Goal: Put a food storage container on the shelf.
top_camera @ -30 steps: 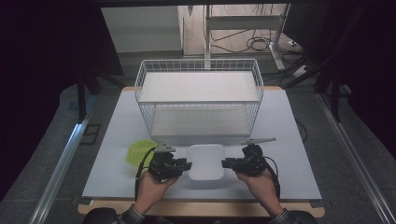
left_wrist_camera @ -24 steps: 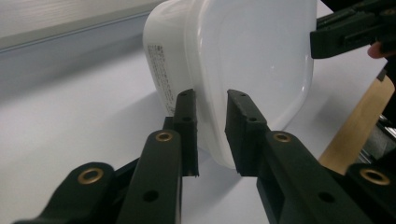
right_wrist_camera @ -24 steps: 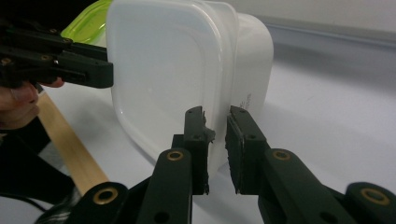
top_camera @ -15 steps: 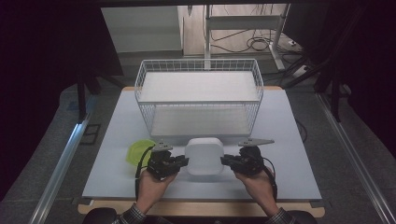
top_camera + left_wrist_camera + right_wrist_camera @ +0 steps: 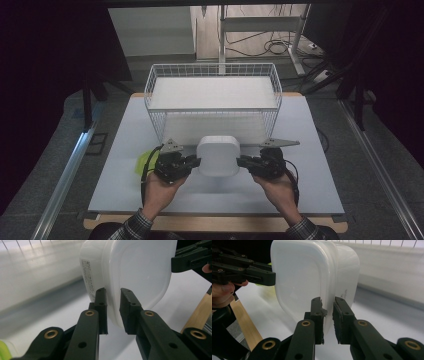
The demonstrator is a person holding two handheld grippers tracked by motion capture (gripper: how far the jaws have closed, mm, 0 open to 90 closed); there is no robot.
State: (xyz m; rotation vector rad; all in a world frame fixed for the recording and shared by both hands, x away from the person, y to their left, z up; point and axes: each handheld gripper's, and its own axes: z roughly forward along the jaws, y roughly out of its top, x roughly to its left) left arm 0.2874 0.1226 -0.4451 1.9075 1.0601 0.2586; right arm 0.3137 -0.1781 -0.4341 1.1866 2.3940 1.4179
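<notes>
A white lidded box (image 5: 218, 155) hangs above the worktop (image 5: 300, 190), held between the two tongs just in front of the wire basket (image 5: 213, 100). The box casts a soft shadow on the worktop beneath it, so it is clear of the surface.

The left tongs (image 5: 194, 162) pinch the box's left edge. In the left gripper view the two black jaws close on the rim (image 5: 113, 307) where lid meets body, one jaw on each face, with the box (image 5: 130, 270) turned so its lid faces the camera and a printed label shows on its side. The right tongs (image 5: 190, 260) appear beyond, gripping the far edge.

The right tongs (image 5: 242, 162) pinch the opposite edge. In the right gripper view the jaws clamp the same rim (image 5: 327, 312), and the box (image 5: 312, 275) stands on edge, lid toward the camera. The left tongs (image 5: 249, 273) grip the far side, with a hand (image 5: 223, 293) behind them.

Each hand (image 5: 160, 192) comes in from the near edge of the worktop, the other hand (image 5: 280, 192) mirroring it. A yellow-green thing (image 5: 142, 161) lies on the worktop just left of the left tongs, partly hidden by them; I cannot tell what it is. The basket stands at the middle of the worktop, just behind the box and apart from it.
</notes>
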